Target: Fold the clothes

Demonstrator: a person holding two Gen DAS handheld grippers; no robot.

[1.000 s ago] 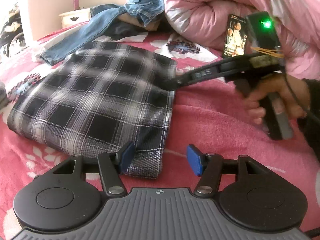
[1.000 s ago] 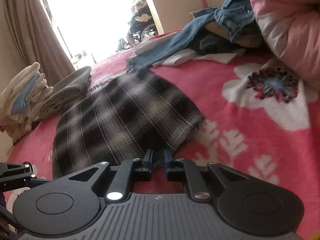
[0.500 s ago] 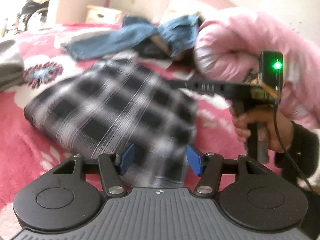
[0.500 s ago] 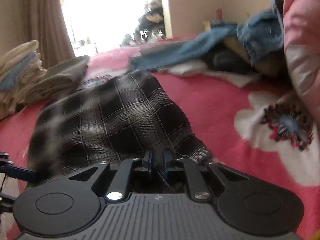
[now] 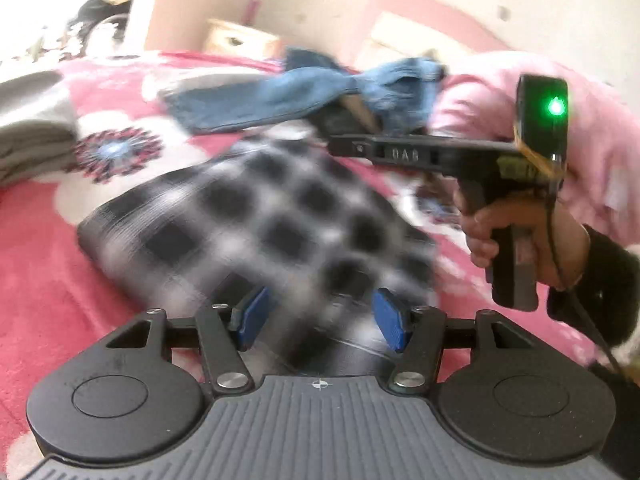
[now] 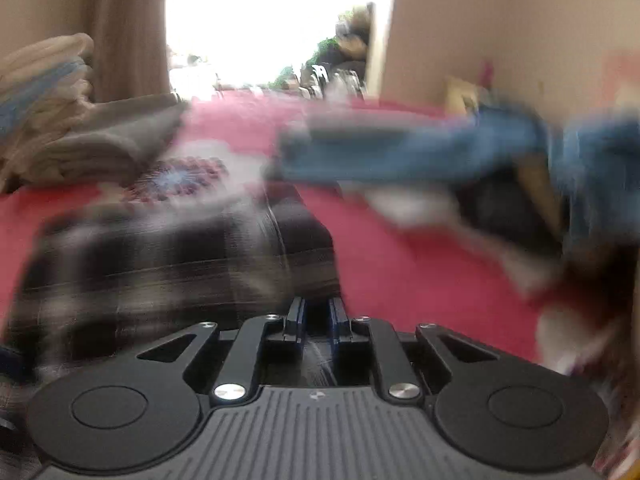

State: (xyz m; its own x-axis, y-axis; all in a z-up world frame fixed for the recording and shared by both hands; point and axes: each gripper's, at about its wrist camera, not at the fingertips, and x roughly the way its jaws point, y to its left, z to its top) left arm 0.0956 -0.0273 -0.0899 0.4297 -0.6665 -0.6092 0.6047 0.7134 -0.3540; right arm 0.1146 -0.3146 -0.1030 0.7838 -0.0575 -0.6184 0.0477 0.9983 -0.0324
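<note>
A: What has changed with the plaid garment (image 5: 256,220)?

B: It has swung round on the bed (image 5: 36,280) and now lies slantwise, its near end reaching in between the blue pads (image 5: 390,322) of the left tool (image 5: 318,320), whose jaws stand half open, gripping nothing.

A: And the right tool (image 6: 316,322)?

B: Nearly closed, pinching plaid cloth. It has dragged its corner across, toward the bed's middle, so I judge a fold is underway. The jeans (image 5: 288,98) wait behind.
</note>
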